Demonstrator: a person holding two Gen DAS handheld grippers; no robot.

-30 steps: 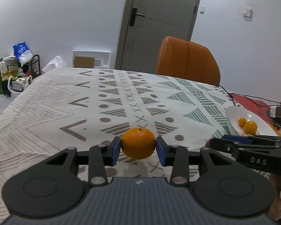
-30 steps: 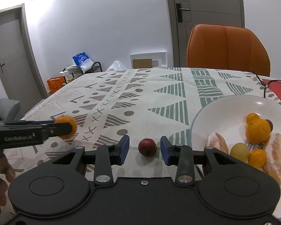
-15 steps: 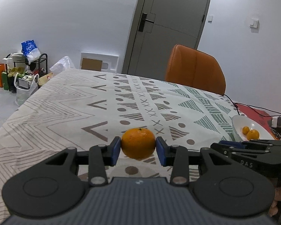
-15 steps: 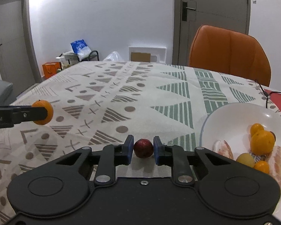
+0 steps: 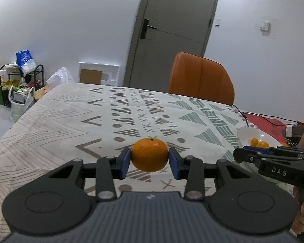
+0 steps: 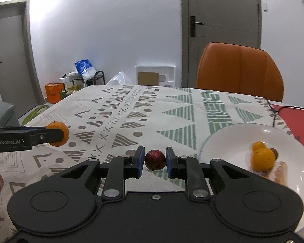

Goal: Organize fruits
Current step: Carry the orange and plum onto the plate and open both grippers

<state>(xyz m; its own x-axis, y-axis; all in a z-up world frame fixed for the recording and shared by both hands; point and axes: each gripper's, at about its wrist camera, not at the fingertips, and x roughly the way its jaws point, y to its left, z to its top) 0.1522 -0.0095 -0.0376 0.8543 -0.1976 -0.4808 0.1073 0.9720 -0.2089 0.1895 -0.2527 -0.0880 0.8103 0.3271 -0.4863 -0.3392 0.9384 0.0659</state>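
Now left gripper [image 5: 150, 160] clamping orange [image 5: 149, 154], right gripper [image 6: 155, 162] pinching small red fruit [image 6: 155, 159], beside white plate [image 6: 229, 139].

Three oranges [image 6: 262, 160], one red fruit [image 6: 155, 159], one plate [image 6: 233, 139], one chair [image 6: 240, 70].

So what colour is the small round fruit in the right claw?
Dark red, clearest in the right wrist view.
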